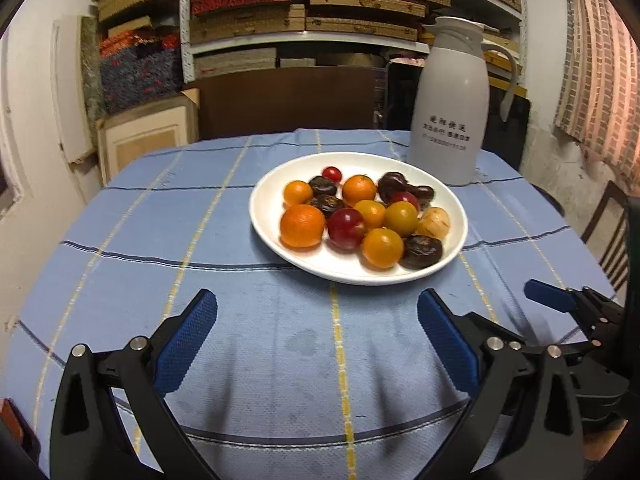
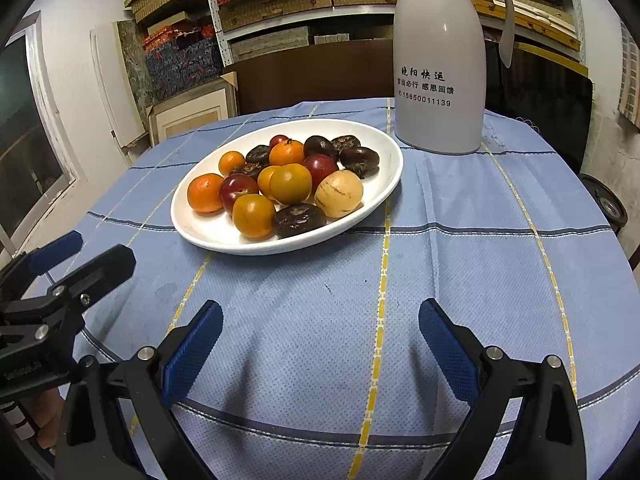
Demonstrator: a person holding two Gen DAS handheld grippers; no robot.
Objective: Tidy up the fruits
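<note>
A white plate (image 1: 264, 220) (image 2: 192, 224) sits mid-table on the blue checked cloth, piled with several fruits: oranges (image 1: 302, 226) (image 2: 205, 193), red plums (image 1: 346, 228) (image 2: 238, 188), dark brown fruits (image 1: 421, 252) (image 2: 298, 220) and one pale yellow fruit (image 1: 434, 223) (image 2: 339, 194). My left gripper (image 1: 318, 312) hovers open near the front of the table, short of the plate, nothing between its fingers. My right gripper (image 2: 320, 318) is open too, empty, in front of and right of the plate. Each gripper shows at the edge of the other's view.
A tall white thermos jug (image 1: 450, 100) (image 2: 440, 56) stands behind the plate at the right. Shelves of stacked boxes (image 1: 304, 8) fill the back wall. A wooden chair (image 1: 608, 232) stands at the table's right side. Bare cloth (image 2: 460, 260) lies right of the plate.
</note>
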